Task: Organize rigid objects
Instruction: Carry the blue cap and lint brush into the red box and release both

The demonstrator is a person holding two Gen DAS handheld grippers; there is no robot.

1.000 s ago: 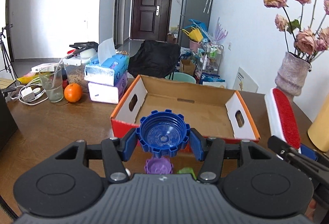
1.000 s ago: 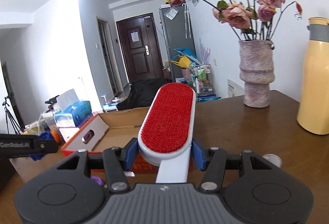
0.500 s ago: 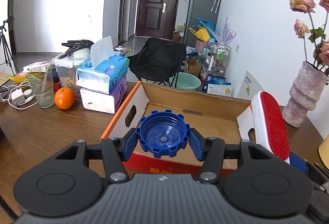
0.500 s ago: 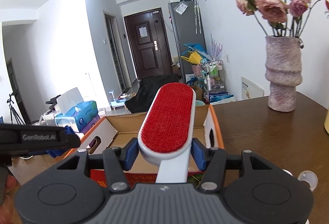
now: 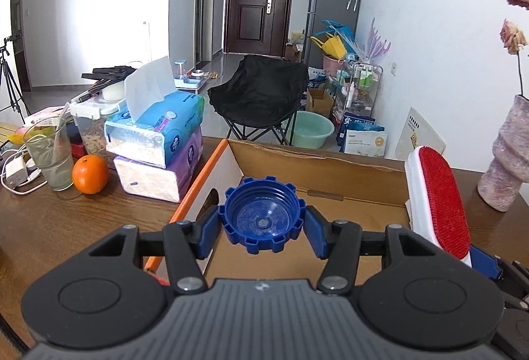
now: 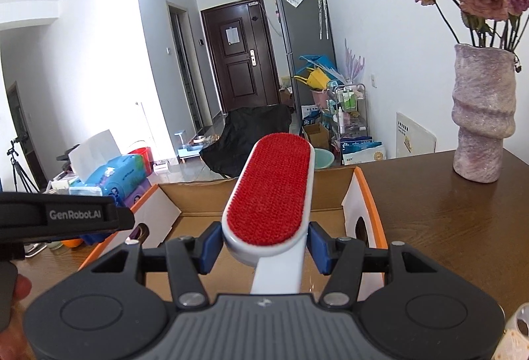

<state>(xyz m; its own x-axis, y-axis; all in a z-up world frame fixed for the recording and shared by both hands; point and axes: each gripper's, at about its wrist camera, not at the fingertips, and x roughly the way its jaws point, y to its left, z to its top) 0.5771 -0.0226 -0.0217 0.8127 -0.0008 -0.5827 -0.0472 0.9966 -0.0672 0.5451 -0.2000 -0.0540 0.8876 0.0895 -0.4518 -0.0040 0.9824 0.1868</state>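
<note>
Grasping a blue cap point(image 5: 263, 221) at frame centre, the left gripper point(image 5: 263, 229) hangs over the cardboard box point(image 5: 330, 161); the right gripper point(image 6: 264, 247) clamps a red lint brush point(image 6: 271, 188).

On the table point(image 5: 59, 227) the box point(image 5: 347, 214) sits between the stacked tissue packs point(image 5: 155, 148) on its left and the vase point(image 6: 482, 108) on its right.
</note>
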